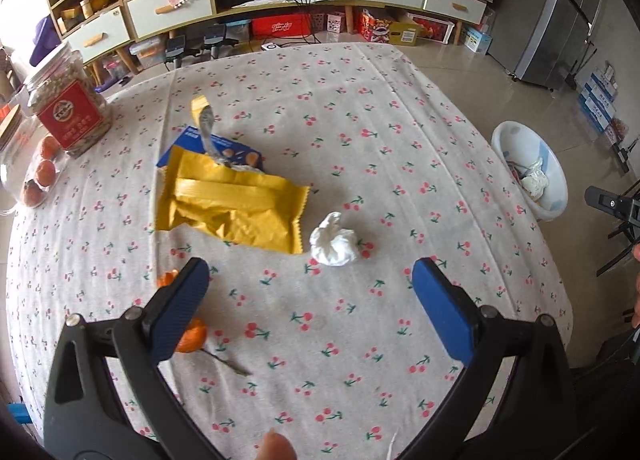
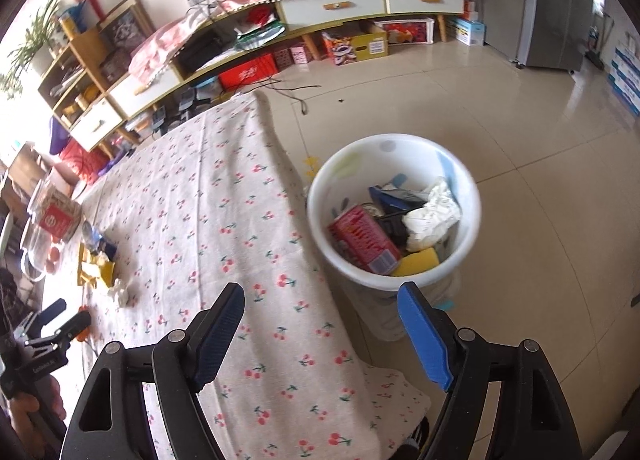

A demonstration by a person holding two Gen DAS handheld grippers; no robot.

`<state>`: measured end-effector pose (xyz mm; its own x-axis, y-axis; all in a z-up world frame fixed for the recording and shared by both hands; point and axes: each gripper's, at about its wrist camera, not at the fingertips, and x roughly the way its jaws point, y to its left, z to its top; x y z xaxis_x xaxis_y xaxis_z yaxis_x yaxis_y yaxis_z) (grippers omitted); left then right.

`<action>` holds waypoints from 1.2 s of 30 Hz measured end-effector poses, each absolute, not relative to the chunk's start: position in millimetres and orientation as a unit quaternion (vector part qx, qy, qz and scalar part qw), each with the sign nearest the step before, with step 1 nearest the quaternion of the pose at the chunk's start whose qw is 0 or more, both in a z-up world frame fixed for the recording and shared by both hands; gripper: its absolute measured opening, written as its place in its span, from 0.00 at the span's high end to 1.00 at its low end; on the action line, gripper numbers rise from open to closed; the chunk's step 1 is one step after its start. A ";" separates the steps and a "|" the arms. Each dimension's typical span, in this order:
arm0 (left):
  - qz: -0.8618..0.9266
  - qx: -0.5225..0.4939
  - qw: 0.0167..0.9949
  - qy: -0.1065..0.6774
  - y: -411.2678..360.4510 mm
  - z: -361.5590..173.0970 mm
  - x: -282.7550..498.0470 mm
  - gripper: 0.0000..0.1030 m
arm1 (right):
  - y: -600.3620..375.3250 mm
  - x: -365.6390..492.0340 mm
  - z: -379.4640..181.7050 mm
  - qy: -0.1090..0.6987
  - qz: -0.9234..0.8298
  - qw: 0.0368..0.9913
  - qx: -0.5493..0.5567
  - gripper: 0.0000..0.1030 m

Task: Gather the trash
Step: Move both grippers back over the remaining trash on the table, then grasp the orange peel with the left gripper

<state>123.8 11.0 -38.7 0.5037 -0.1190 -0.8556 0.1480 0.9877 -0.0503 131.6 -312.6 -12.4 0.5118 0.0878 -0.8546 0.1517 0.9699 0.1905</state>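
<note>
the left hand-held gripper [image 1: 310, 292] hangs released and empty just short of the crumpled tissue [image 1: 334, 240] on the bench [image 1: 400, 131]. the likely step is picking that tissue: bring both pads down around the wad, centred, and squeeze lightly — it is soft and will compress. the yellow wrapper [image 1: 232, 205] lies just beside the tissue and could be snagged; a blue packet [image 1: 212, 147] sits beyond it, orange peel [image 1: 192, 336] by the left finger. the jar [image 1: 66, 107] is well away. the right hand-held gripper [image 2: 322, 334] — also released, empty — hovers near the white bin [image 2: 394, 147], which stands on the floor beside the bench and already holds trash.
</note>
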 end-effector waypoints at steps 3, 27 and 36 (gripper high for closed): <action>-0.072 0.016 0.865 0.496 26.6 -38.2 122.7 0.02 | -293.8 137.7 -14.4 0.499 -0.010 0.860 0.109 0.22; -0.041 -0.073 0.852 0.517 124.9 -73.2 96.4 0.04 | -164.4 175.5 -40.7 0.538 0.055 0.841 0.024 0.21; -0.073 -0.082 0.850 0.515 117.3 -77.5 105.6 0.34 | -148.3 182.1 -45.6 0.545 0.064 0.836 0.027 0.21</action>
